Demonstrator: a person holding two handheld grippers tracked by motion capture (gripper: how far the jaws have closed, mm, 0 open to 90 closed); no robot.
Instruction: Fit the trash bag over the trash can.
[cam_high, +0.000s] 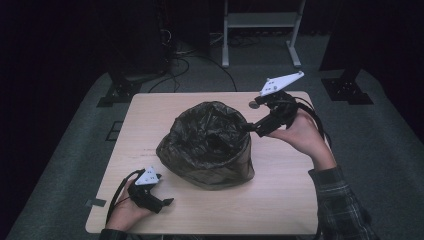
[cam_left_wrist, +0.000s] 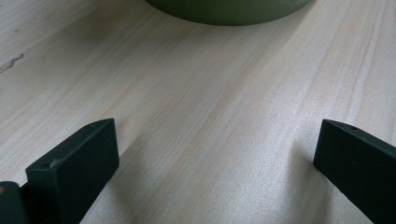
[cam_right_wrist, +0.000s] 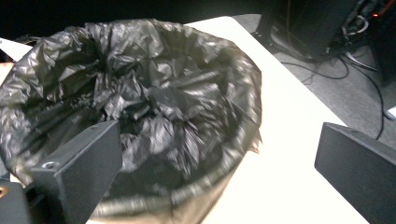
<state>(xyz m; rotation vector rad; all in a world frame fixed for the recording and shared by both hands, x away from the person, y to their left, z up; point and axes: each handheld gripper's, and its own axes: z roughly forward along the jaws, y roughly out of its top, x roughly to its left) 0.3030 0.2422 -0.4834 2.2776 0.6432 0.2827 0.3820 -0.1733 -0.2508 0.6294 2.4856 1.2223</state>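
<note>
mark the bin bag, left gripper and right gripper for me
bin bag (cam_high: 210, 132), high view, on its crumpled middle.
left gripper (cam_high: 168, 202), high view, between its fingertips.
right gripper (cam_high: 247, 128), high view, between its fingertips at the bag's rim.

- A pale wooden table with rounded corners stands on grey carpet
- A bin lined with a black bag sits at its middle
- A small round disc lies near the far edge
- The left gripper rests on the near left corner

Grey carpet (dim room), white frame
</note>
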